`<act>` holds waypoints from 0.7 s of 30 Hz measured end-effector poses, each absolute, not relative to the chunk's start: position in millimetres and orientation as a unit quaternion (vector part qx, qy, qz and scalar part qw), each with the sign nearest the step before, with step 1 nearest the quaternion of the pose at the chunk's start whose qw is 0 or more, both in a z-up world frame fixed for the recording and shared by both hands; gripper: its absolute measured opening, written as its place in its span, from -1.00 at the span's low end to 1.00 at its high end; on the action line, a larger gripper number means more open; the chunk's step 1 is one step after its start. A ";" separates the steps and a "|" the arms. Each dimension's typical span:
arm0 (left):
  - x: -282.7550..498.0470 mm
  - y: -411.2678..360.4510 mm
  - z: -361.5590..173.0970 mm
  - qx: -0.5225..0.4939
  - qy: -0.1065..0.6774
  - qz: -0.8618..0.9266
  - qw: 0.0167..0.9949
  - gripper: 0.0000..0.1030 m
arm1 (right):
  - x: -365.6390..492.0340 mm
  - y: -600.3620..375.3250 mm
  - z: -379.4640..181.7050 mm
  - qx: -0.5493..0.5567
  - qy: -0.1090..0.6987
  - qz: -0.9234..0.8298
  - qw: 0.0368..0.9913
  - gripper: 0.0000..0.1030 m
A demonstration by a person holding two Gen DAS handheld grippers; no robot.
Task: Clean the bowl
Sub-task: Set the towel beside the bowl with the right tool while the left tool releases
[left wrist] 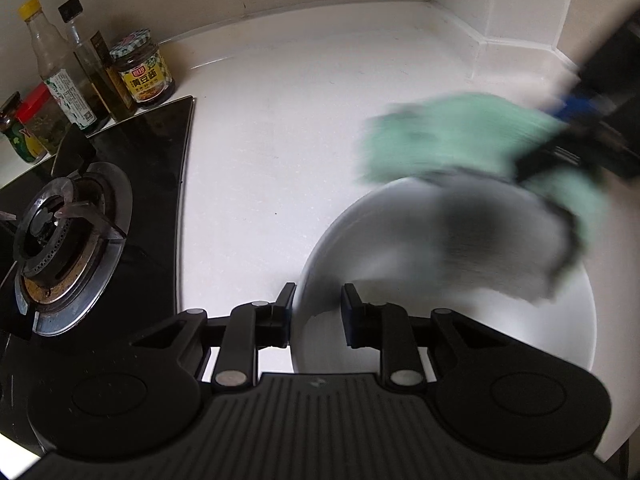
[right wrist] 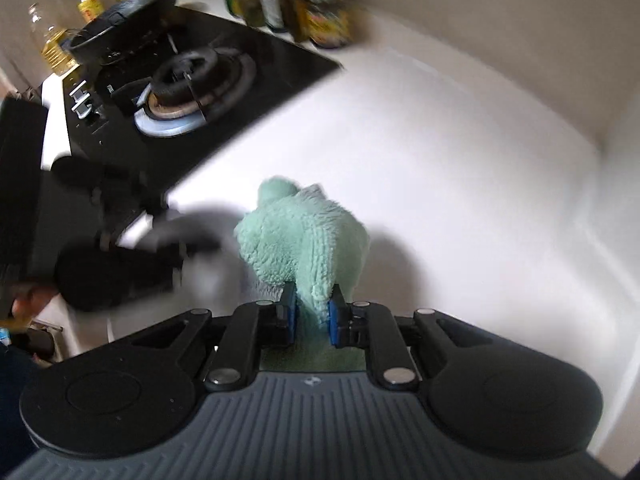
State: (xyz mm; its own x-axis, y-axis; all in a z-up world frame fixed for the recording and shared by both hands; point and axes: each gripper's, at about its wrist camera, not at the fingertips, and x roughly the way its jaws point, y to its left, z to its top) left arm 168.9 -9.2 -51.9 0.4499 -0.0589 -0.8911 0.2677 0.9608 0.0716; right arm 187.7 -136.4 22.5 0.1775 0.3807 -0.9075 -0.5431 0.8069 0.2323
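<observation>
Two tools are at work on my screens. My left tool (left wrist: 318, 300) has its fingers clamped on the near rim of the bowl (left wrist: 452, 288), one finger outside the wall and one inside. That white bowl sits on the white surface (left wrist: 280, 140), and I take it as my landmark. My right tool (right wrist: 311, 304) is clenched on a mint-green cloth (right wrist: 304, 236), the fleece bunched between its blue pads and bulging out ahead of them. From the left wrist view the cloth (left wrist: 460, 136) hangs over the far rim of the bowl, smeared by blur, with the right tool (left wrist: 592, 128) coming in from the bowl's far right. I cannot tell whether the cloth touches the inside of the bowl; a dark shadow lies across that part. To the left of the bowl, well apart, a black stove (left wrist: 152, 152) lies set in the surface, its burner (left wrist: 64, 232) ringed in metal. Beyond the stove, farther from the bowl, several bottles and jars stand against the wall: a jar with a checked lid (left wrist: 142, 68), a dark bottle (left wrist: 96, 64) and a clear bottle with a yellow cap (left wrist: 52, 64).
</observation>
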 end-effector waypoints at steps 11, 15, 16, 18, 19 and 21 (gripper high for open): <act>173.6 -2.6 -47.1 0.063 0.530 -0.091 0.841 -0.56 | 44.3 -210.2 14.9 0.209 0.510 0.203 0.810 -0.77; 168.0 3.8 -28.1 0.046 0.516 -0.091 0.851 -0.71 | 23.6 -215.4 52.0 0.168 0.407 0.087 0.893 -0.77; 164.9 3.8 -21.4 0.049 0.507 -0.089 0.856 -0.74 | 21.8 -211.1 56.5 0.138 0.395 0.062 0.906 -0.77; 158.6 3.9 -8.0 0.054 0.489 -0.086 0.867 -0.79 | 20.0 -196.7 58.8 0.059 0.381 0.009 0.923 -0.77; 155.7 3.7 -3.0 0.057 0.482 -0.087 0.870 -0.79 | 20.1 -189.1 54.6 0.026 0.383 -0.008 0.923 -0.77; 148.6 1.8 1.0 0.063 0.476 -0.092 0.872 -0.79 | 18.6 -175.7 37.3 -0.020 0.391 -0.028 0.920 -0.77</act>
